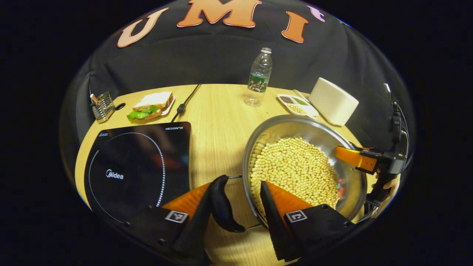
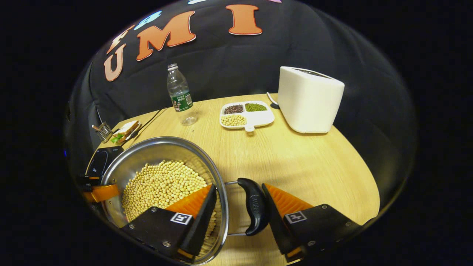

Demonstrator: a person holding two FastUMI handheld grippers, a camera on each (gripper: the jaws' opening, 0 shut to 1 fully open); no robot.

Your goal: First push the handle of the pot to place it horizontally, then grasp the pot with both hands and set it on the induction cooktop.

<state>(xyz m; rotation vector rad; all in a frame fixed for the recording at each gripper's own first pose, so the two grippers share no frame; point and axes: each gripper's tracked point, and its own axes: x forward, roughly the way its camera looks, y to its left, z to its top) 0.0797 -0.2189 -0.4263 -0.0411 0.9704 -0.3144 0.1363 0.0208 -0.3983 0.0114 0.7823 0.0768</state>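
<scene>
A steel pot (image 1: 295, 123) full of soybeans (image 1: 295, 170) stands on the wooden table, just right of the black induction cooktop (image 1: 136, 166). My left gripper (image 1: 240, 201) is shut on the pot's near side: one finger lies against the black side handle (image 1: 221, 207), the other inside the rim. My right gripper (image 2: 238, 207) holds the opposite side the same way, with the second black handle (image 2: 255, 208) and the pot wall (image 2: 221, 184) between its fingers. Each gripper shows across the pot from the other: the right gripper (image 1: 354, 157) and the left gripper (image 2: 99, 193). Both handles lie level.
A water bottle (image 1: 260, 75) stands at the back. A white toaster (image 2: 308, 99) and a divided tray of grains (image 2: 245, 114) sit at the back right. A sandwich plate (image 1: 151, 105), a small metal rack (image 1: 101, 106) and the cooktop's cable (image 1: 183, 105) lie behind the cooktop.
</scene>
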